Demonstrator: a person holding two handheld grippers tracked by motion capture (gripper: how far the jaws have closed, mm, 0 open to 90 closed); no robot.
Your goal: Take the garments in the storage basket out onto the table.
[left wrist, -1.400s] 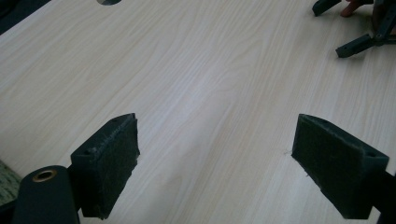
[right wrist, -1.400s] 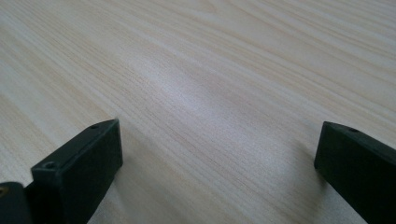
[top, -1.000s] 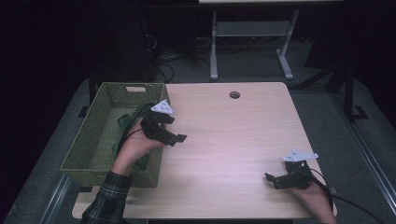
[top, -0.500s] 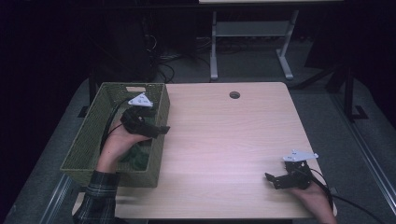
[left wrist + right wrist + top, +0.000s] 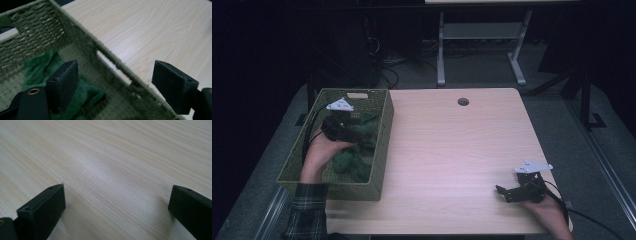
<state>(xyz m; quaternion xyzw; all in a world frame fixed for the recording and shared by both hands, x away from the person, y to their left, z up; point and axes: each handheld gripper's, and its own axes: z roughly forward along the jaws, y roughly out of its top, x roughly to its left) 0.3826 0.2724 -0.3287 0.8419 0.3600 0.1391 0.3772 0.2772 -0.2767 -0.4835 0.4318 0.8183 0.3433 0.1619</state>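
High view, left to right: woven basket point(image 5: 380, 145) at the table's point(image 5: 452, 150) left edge, green cloth point(image 5: 354, 157) inside; left gripper point(image 5: 343, 131) over it, jaws just closing slightly, nothing clamped. Advice: drop clear of the rim, pinch one fold. Right gripper point(image 5: 507, 192) resting near right corner, jaws apart, empty.

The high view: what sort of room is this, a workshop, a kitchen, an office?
Most likely a lab or studio set up for recording. A plain wooden table stands on grey carpet in a darkened room, cables trail across the floor behind it, and a metal stand rises at the back.
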